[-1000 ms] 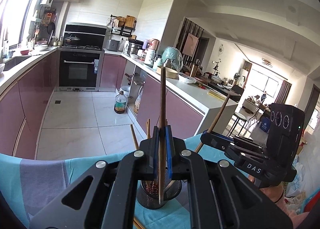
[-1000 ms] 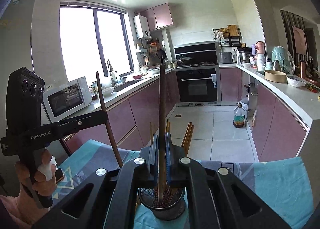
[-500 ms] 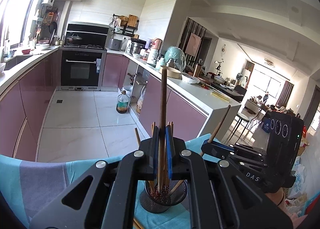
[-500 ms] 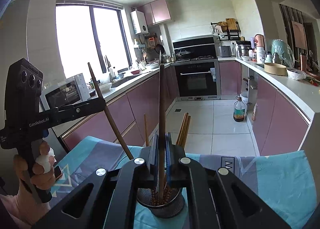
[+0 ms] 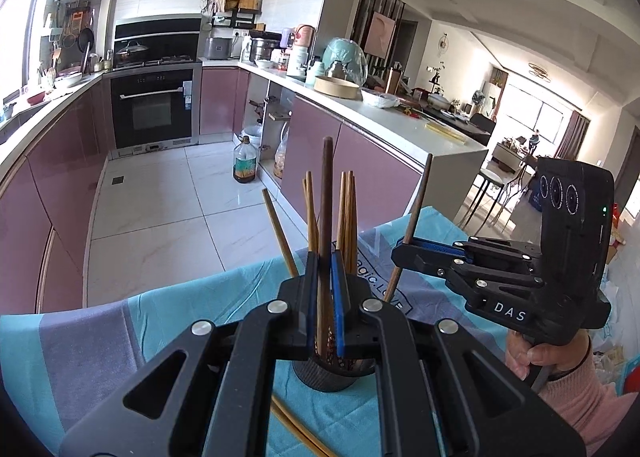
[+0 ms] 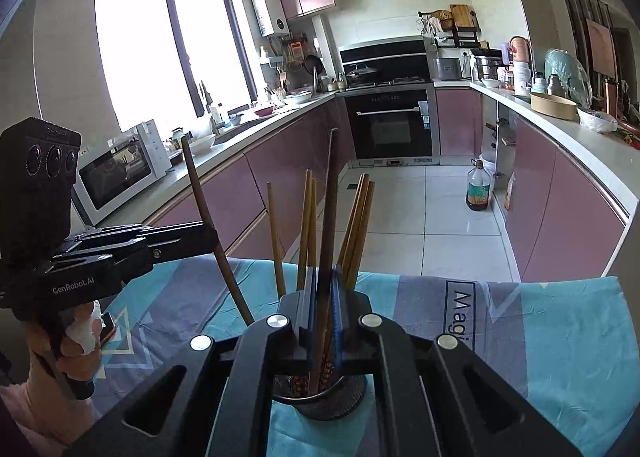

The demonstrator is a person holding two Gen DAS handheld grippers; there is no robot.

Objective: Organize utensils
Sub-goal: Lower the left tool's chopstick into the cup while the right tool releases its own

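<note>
A black mesh utensil cup [image 5: 326, 375] [image 6: 320, 397] stands on the blue-and-grey cloth and holds several light wooden chopsticks [image 5: 347, 213] [image 6: 356, 225]. My left gripper [image 5: 324, 285] is shut on a dark brown chopstick [image 5: 326, 217], upright, with its lower end inside the cup. My right gripper [image 6: 322, 297] is shut on another dark chopstick [image 6: 330, 209], its tip also down in the cup. Each gripper shows in the other's view, the right [image 5: 400, 253] and the left [image 6: 212, 233], meeting over the cup.
Two loose light chopsticks [image 5: 296, 429] lie on the cloth [image 5: 160, 313] in front of the cup. Beyond the table edge are the tiled kitchen floor, pink cabinets, an oil bottle [image 6: 478, 189] and a microwave [image 6: 120, 173] on the left counter.
Both grippers have lowered their dark chopsticks into the cup. The sticks now stand deeper among the light ones, and the two grippers have come closer together.
</note>
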